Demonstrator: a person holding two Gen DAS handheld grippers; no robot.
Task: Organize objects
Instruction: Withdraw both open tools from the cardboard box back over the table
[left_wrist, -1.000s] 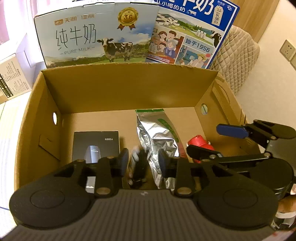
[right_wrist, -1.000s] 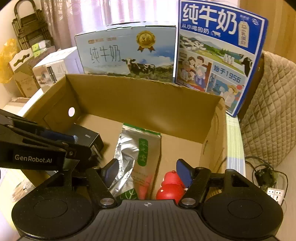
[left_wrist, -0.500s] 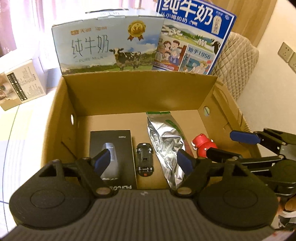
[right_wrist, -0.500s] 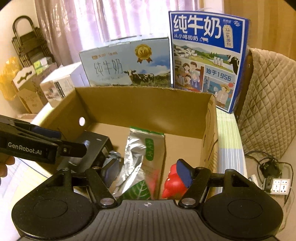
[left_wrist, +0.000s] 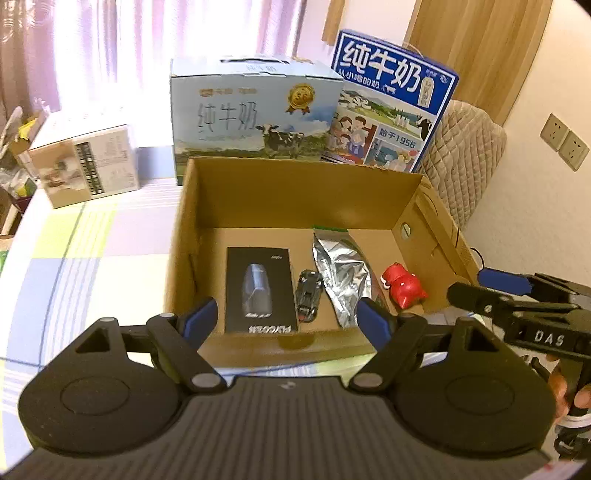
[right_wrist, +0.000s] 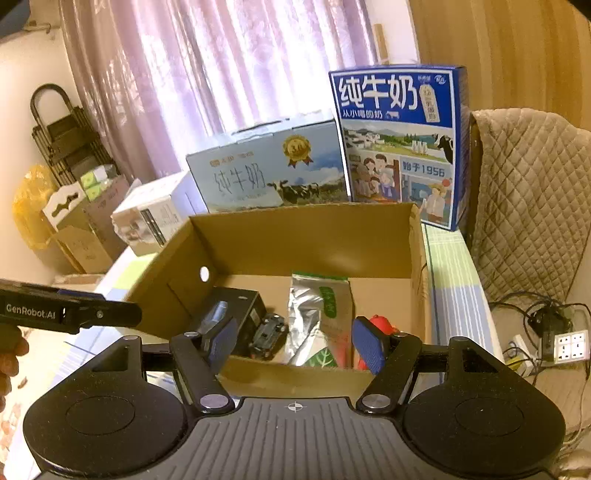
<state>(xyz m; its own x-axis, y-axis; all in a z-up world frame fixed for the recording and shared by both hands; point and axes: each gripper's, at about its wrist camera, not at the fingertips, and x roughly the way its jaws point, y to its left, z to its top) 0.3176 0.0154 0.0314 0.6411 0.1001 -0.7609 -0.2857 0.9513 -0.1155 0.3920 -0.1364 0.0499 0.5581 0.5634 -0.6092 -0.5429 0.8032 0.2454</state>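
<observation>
An open cardboard box (left_wrist: 295, 192) holds a black product box (left_wrist: 260, 291), a small dark toy car (left_wrist: 308, 293), a silver foil pouch (left_wrist: 341, 277) and a red toy figure (left_wrist: 404, 286), side by side on its floor. My left gripper (left_wrist: 287, 319) hovers over the box's near wall; its jaws are opening with nothing between them. My right gripper (right_wrist: 293, 341) is open and empty above the near wall, and shows at the right edge of the left wrist view. The car (right_wrist: 269, 330) and pouch (right_wrist: 317, 314) lie beyond its fingers.
Two milk cartons stand behind the box, a pale one (left_wrist: 255, 114) and a blue one (left_wrist: 391, 107). A white carton (left_wrist: 85, 166) sits far left on the checked cloth. A quilted chair (right_wrist: 532, 192) and a power strip (right_wrist: 569, 343) are to the right.
My left gripper let go of the toy car, which now lies on the box floor, and spread wide. Both grippers drew back and up from the box.
</observation>
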